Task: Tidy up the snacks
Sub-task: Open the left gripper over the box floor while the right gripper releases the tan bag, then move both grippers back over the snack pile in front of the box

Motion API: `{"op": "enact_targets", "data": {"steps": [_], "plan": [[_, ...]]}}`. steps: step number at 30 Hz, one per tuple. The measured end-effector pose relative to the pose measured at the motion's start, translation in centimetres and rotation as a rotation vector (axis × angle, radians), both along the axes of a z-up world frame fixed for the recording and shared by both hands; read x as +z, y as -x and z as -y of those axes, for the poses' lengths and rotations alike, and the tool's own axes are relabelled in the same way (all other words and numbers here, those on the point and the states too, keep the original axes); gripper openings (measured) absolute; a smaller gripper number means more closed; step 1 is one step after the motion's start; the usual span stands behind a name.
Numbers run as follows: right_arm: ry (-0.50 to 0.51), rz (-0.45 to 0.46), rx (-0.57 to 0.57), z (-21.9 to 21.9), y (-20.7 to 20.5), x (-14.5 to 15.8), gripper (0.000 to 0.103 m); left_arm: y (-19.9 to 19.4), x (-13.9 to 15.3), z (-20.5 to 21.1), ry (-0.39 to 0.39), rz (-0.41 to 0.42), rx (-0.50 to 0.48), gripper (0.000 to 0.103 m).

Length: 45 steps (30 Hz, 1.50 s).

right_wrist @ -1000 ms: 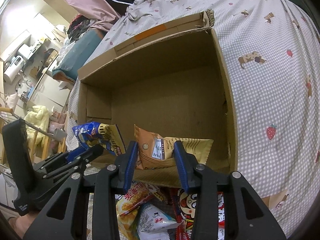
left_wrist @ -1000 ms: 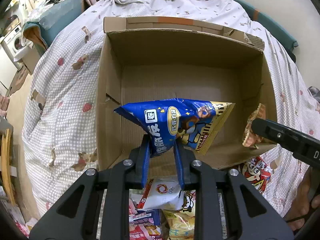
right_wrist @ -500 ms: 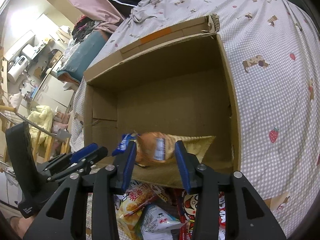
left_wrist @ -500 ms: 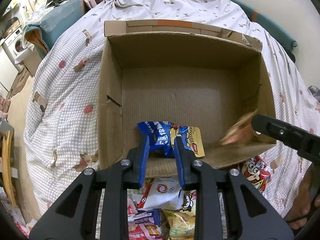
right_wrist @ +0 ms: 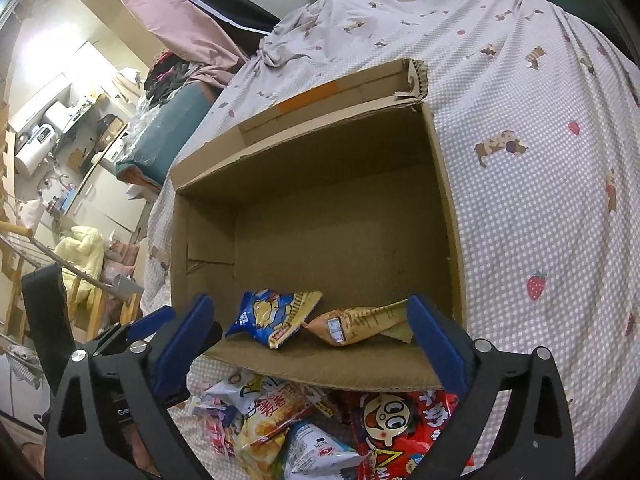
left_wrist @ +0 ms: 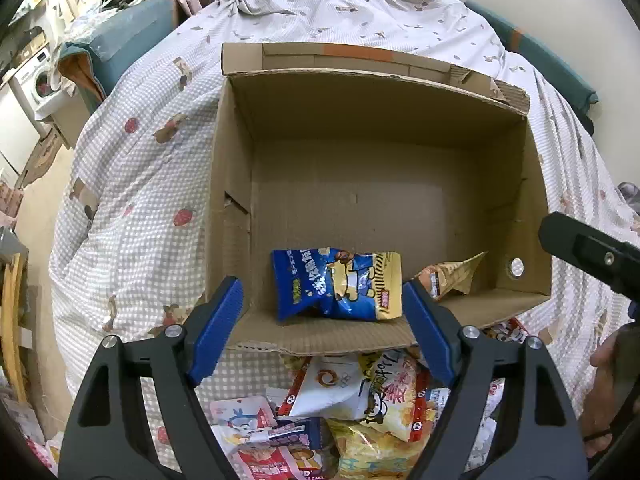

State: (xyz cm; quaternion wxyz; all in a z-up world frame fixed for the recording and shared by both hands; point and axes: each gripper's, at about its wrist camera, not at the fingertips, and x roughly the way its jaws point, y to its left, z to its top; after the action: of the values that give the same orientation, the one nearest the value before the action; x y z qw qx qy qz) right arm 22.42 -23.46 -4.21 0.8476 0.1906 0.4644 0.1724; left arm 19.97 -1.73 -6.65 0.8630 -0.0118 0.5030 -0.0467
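Note:
An open cardboard box [left_wrist: 384, 120] [right_wrist: 448, 184] lies on the bed. A blue and yellow snack bag [left_wrist: 338, 284] [right_wrist: 272, 316] lies on the box floor near the front wall. A tan snack bag [left_wrist: 452, 276] [right_wrist: 360, 324] lies to its right. My left gripper [left_wrist: 324, 316] is open and empty, just in front of the box, above the blue bag. My right gripper [right_wrist: 310, 332] is open and empty above the box's front edge. A pile of loose snack bags [left_wrist: 352, 412] [right_wrist: 304, 420] lies on the bed in front of the box.
The bed has a checked cover [left_wrist: 140, 184] [right_wrist: 540, 200] with strawberry and dog prints. A red snack bag with a cartoon face [right_wrist: 400, 428] lies in the pile. A teal cushion [left_wrist: 128, 44] is at the far left. Furniture and a washing machine [left_wrist: 40, 84] stand beyond the bed.
Both grippers opened and let go of their bags. The blue bag and the tan bag dropped onto the box floor. Both grippers drew back slightly.

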Motion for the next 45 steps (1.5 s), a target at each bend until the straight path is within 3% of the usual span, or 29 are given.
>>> {"op": "enact_targets", "data": {"steps": [13,16,21,31,37,42,45], "plan": [[0.006,0.055,-0.029,0.8,1.2,2.2,0.100,2.2,2.9,-0.9,0.060,0.090,0.002,0.079],[0.006,0.063,-0.036,1.1,2.1,2.9,0.100,3.0,3.7,-1.4,0.057,0.114,0.020,0.091],[0.008,0.073,-0.032,1.4,3.9,3.8,0.100,4.5,4.8,-2.4,0.047,0.147,0.046,0.094],[0.019,0.042,-0.056,2.6,7.8,3.2,0.100,8.1,4.6,-5.0,0.047,0.133,0.116,0.094],[0.038,0.000,-0.074,3.6,9.5,2.3,0.100,9.6,3.2,-7.8,0.070,0.082,0.198,0.094],[0.063,-0.048,-0.077,4.8,10.5,0.9,0.100,9.8,0.7,-9.7,0.089,-0.014,0.255,0.094],[0.048,-0.110,-0.110,6.1,11.0,-0.4,0.100,9.9,-1.7,-10.0,0.104,-0.114,0.262,0.094]]}}
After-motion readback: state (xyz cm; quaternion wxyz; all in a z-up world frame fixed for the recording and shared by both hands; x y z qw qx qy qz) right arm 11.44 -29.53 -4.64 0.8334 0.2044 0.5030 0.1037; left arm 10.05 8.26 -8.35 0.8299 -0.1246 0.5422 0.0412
